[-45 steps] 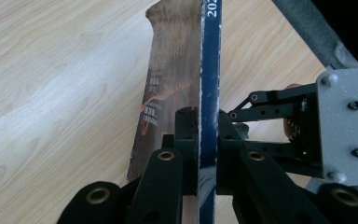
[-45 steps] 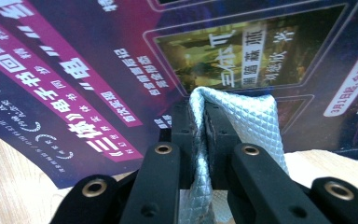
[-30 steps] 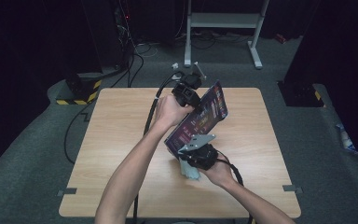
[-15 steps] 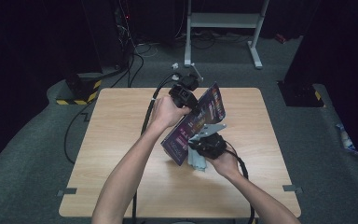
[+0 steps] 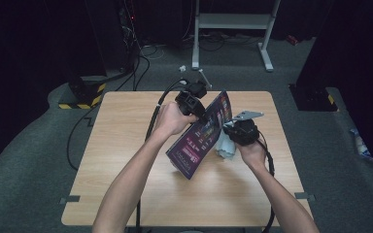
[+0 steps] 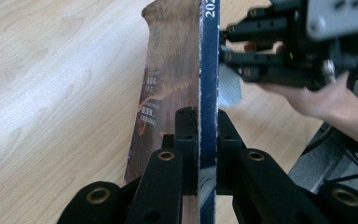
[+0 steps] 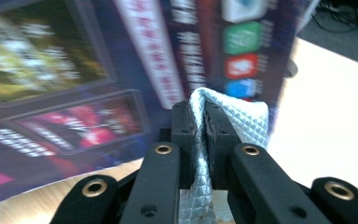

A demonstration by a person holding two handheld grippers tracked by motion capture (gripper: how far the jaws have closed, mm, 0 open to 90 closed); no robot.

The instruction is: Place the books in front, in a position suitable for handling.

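Note:
A dark purple printed box stands tilted on its lower corner on the wooden table. My left gripper is shut on its upper edge; in the left gripper view its jaws clamp the blue spine of the box, at the left gripper. My right gripper is shut on a pale blue quilted cloth, pressed against the box's right face. In the right gripper view the cloth bunches between the jaws of the right gripper, in front of the box's printed face.
Black cables trail from the left gripper across the table's far left. A white metal stand is on the floor beyond the table. A yellow-black striped base lies at the table's far left corner.
The right gripper has carried the cloth up and away along the box's right face, from its lower end toward its middle. The left gripper keeps the box in place.

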